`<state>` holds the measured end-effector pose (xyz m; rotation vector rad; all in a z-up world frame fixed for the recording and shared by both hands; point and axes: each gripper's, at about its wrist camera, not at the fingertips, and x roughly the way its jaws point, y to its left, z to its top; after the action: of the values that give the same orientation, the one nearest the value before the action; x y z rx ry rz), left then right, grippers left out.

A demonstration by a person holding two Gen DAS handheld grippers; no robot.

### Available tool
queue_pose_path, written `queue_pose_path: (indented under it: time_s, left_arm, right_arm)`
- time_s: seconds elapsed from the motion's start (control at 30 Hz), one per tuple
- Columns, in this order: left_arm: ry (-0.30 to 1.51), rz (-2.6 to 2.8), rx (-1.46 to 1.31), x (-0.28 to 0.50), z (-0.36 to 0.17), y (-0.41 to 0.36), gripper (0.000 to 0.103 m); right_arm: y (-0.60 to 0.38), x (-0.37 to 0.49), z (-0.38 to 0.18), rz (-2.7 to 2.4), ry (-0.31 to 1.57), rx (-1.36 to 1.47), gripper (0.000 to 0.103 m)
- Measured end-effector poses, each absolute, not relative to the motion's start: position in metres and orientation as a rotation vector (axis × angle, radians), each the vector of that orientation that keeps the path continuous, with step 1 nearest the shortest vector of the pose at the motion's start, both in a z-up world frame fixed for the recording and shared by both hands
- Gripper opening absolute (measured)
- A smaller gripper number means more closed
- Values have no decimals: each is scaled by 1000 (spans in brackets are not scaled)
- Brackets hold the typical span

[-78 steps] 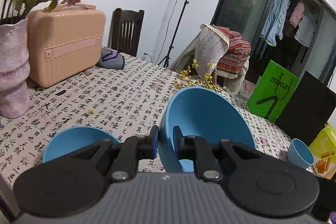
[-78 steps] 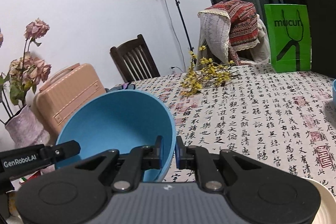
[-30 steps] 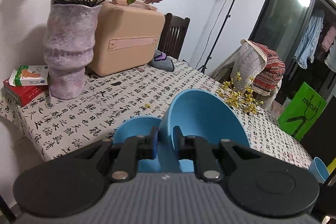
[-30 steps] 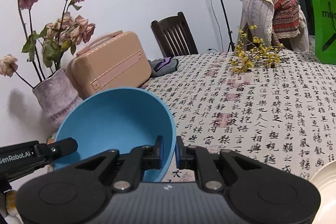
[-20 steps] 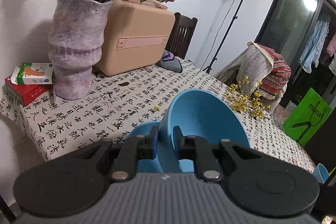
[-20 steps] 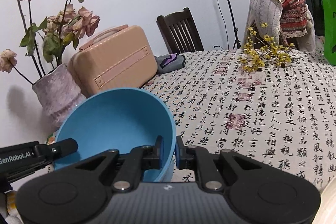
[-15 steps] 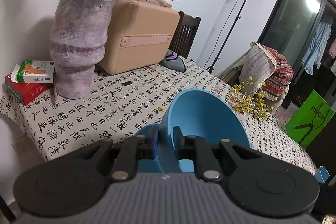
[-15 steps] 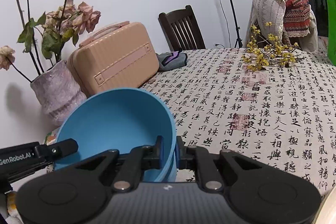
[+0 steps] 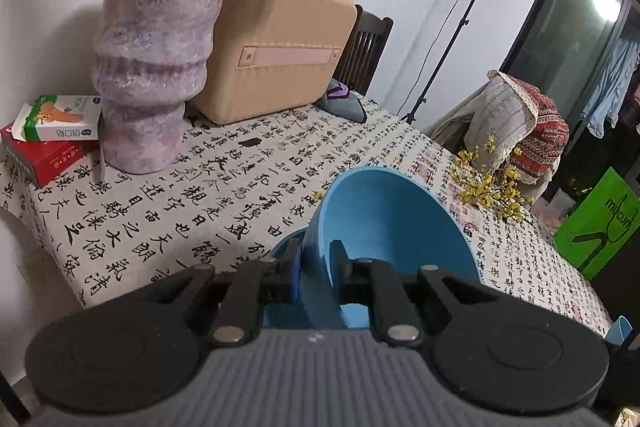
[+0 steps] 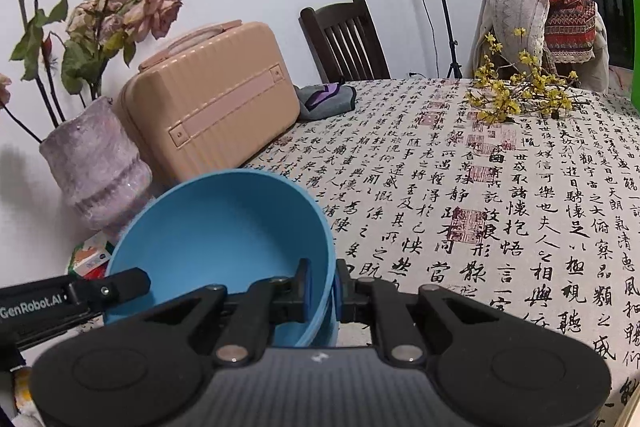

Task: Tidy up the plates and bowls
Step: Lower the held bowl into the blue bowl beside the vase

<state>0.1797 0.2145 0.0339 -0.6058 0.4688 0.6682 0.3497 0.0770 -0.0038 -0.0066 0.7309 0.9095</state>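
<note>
We have carried the large blue bowl (image 9: 392, 227) down and across toward the vase (image 9: 154, 67); it now hangs over the second blue bowl (image 9: 286, 247), left gripper (image 9: 316, 267) and right gripper (image 10: 322, 285) both clamped on its rim, so nesting looks close.

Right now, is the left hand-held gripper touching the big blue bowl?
Touching. Left wrist view: left hand-held gripper clamps the big blue bowl wall between both pads.

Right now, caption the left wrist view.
Left tongs clamp a blue bowl's rim above a second blue bowl.
</note>
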Motion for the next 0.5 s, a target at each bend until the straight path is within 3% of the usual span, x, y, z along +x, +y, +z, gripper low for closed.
queue_pose_path:
  time_s: [0.5]
  left_arm:
    - [518,668,-611,183,11,225,14]
  right_arm:
    - [94,342,-14,892,699,-92,11]
